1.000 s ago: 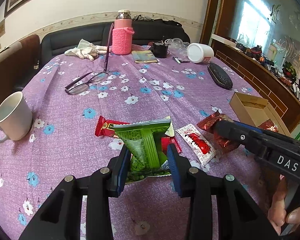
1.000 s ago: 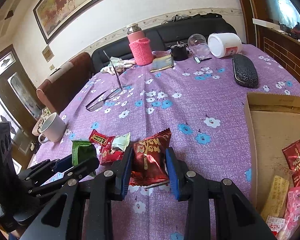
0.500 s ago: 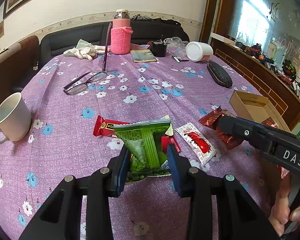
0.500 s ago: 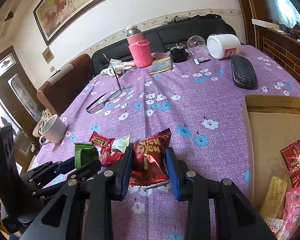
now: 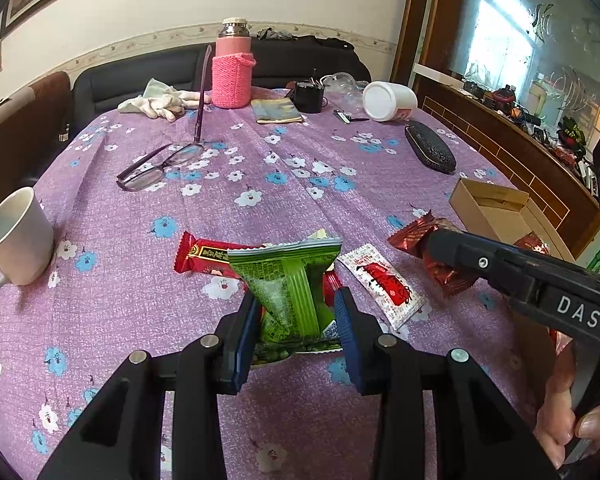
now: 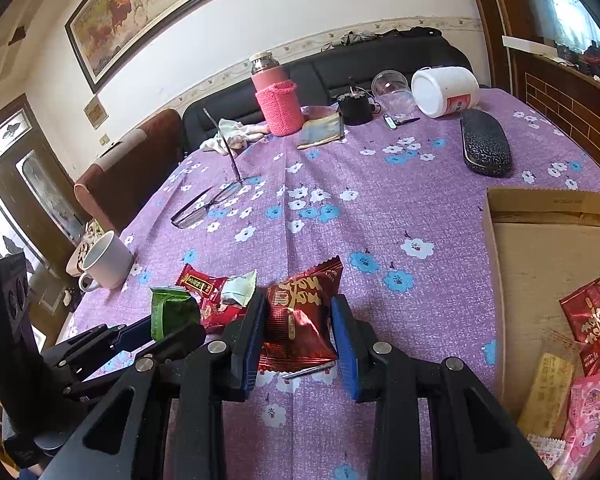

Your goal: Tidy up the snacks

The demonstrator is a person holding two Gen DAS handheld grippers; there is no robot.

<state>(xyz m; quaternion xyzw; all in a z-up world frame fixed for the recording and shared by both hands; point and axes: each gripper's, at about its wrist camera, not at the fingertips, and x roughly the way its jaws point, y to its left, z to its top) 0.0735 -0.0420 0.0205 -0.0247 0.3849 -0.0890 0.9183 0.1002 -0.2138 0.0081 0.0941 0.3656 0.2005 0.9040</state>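
Observation:
My left gripper (image 5: 296, 314) is shut on a green snack packet (image 5: 286, 284), which stands upright just above the purple flowered tablecloth (image 5: 260, 184). My right gripper (image 6: 298, 318) is shut on a dark red foil packet (image 6: 300, 312). In the left wrist view that packet (image 5: 418, 236) shows at the right, near an open cardboard box (image 5: 484, 200). The box (image 6: 540, 248) holds several snack packets at its near end. A red bar (image 5: 208, 256) and a white and red sachet (image 5: 384, 284) lie loose beyond the green packet (image 6: 172, 312).
A white mug (image 5: 16, 236) stands at the left edge. Glasses (image 5: 156, 164) lie further back, with a pink flask (image 5: 232, 76), a tipped white jar (image 5: 388, 100) and a black glasses case (image 5: 430, 152) at the far side. A person's hand (image 5: 568, 432) shows at the lower right.

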